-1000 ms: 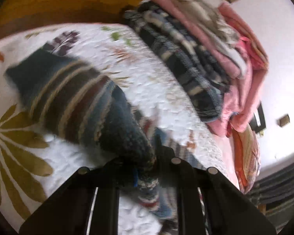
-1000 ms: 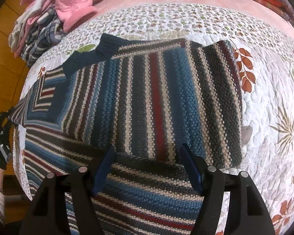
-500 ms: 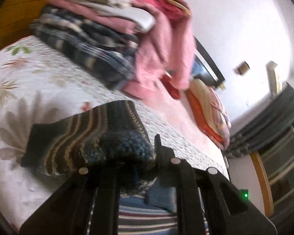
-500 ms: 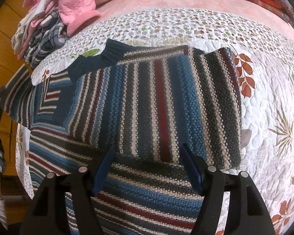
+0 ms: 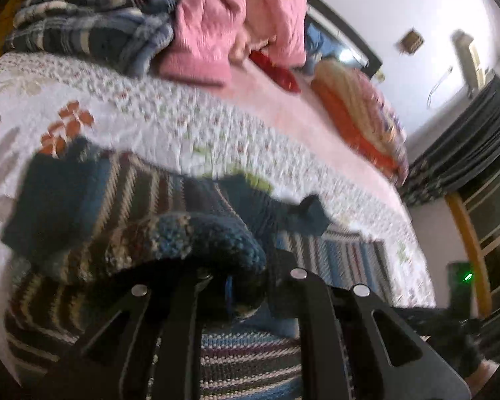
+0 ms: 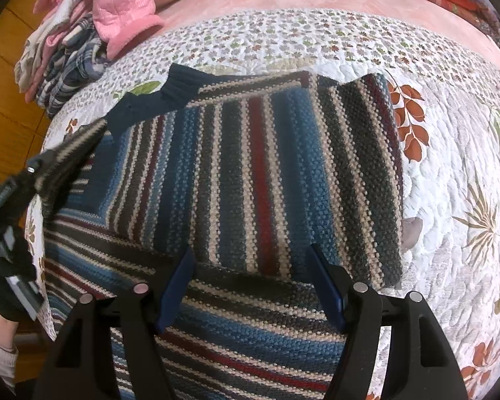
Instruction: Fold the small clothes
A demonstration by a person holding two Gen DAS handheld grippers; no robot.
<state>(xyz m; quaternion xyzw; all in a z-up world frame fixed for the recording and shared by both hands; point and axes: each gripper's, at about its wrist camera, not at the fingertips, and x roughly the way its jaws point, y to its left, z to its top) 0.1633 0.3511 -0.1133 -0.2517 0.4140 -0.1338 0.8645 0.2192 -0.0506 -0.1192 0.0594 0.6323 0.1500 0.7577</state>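
Sweater: striped knit sweater (image 6: 250,173) lies flat on the quilt (image 6: 450,200), one side already folded over its middle (dark blue collar at the far edge).
Sleeve: the sleeve (image 5: 170,233) on the sweater's left is lifted off the quilt, bunched up.
Left claw: left claw (image 5: 246,280) is clenched on that sleeve.
Right claw: right claw (image 6: 253,286) is spread wide, holding nothing, low over the sweater's near part.
Clothes pile: clothes pile (image 6: 83,40) sits beyond the sweater's far left corner, well apart from it.
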